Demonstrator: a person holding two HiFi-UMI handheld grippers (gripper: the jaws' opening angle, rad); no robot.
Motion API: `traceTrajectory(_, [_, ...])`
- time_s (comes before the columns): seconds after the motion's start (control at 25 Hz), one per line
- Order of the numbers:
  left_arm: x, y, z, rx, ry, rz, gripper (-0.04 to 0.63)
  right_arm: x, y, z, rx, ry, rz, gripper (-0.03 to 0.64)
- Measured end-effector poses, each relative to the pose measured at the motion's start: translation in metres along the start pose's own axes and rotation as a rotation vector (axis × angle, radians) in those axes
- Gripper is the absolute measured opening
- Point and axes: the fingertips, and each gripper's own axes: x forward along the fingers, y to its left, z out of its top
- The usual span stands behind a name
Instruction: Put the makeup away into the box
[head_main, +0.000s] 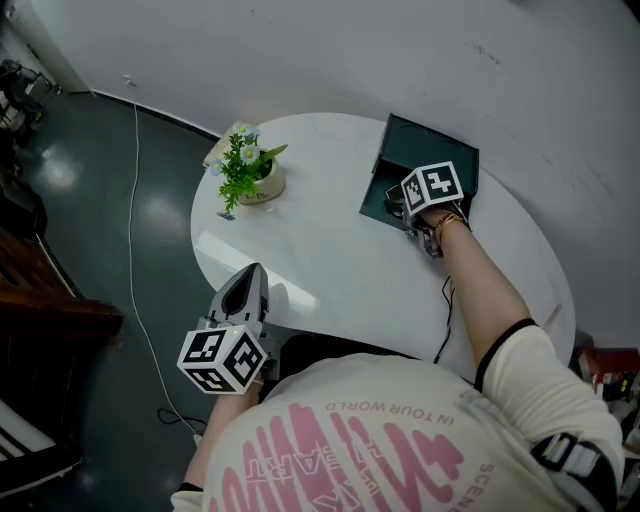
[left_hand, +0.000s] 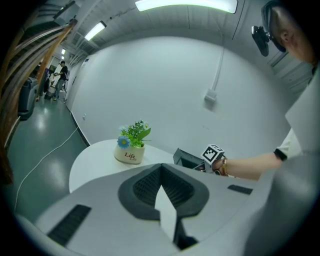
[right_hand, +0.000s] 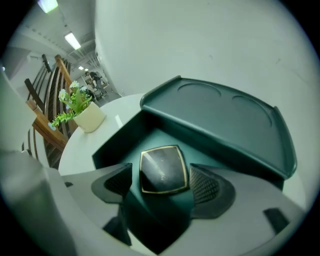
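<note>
A dark green box (head_main: 440, 158) stands open at the far right of the round white table (head_main: 320, 260), its lid (right_hand: 225, 120) tipped back. On the box floor lies a square black compact with a gold rim (right_hand: 162, 167). My right gripper (head_main: 400, 207) points down into the box, and in the right gripper view it (right_hand: 161, 184) is open, with the compact lying between the two pads and a small gap at each side. My left gripper (head_main: 250, 272) hovers at the table's near left edge, shut (left_hand: 161, 175) with nothing in it.
A cream pot of green plants and blue flowers (head_main: 252, 175) stands at the table's far left. A thin black cable (head_main: 447, 320) runs off the near right edge. Another cable (head_main: 133, 250) trails on the dark floor to the left. The wall is close behind the box.
</note>
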Motion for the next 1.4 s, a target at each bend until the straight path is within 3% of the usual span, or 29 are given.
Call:
traceTrajectory(0.12, [-0.002,-0.005,-0.001,0.013,0.004,-0.012,0.001,-0.016,0.005,0.009,0.022,-0.079,0.01,0.36])
traceTrajectory(0.28, [-0.004,-0.015,0.003,0.013,-0.002,-0.042,0.0,-0.059,0.025,0.026,0.054,-0.285,0.038,0.319])
traceTrajectory(0.36, [-0.005,-0.022,0.004,0.022,-0.005,-0.063,0.002,-0.085,0.039,0.028,0.087,-0.399,0.068,0.204])
traceTrajectory(0.48, [-0.009,-0.035,0.003,0.044,0.002,-0.103,0.002,-0.111,0.062,0.015,0.157,-0.496,0.134,0.208])
traceTrajectory(0.6, [-0.016,-0.049,-0.005,0.065,0.021,-0.147,0.0,-0.125,0.087,-0.016,0.183,-0.5,0.183,0.235])
traceTrajectory(0.84, [-0.024,-0.075,-0.036,0.093,0.083,-0.244,0.002,-0.146,0.113,-0.092,0.26,-0.505,0.201,0.25])
traceTrajectory(1.08, [-0.01,-0.12,-0.078,0.09,0.153,-0.351,0.001,-0.167,0.089,-0.173,0.357,-0.463,0.087,0.255])
traceTrajectory(1.24, [-0.005,-0.165,-0.097,0.116,0.188,-0.429,0.002,-0.19,0.048,-0.218,0.377,-0.45,-0.024,0.256])
traceTrajectory(1.4, [0.0,-0.197,-0.11,0.158,0.214,-0.473,0.002,-0.208,0.0,-0.25,0.479,-0.489,-0.088,0.262])
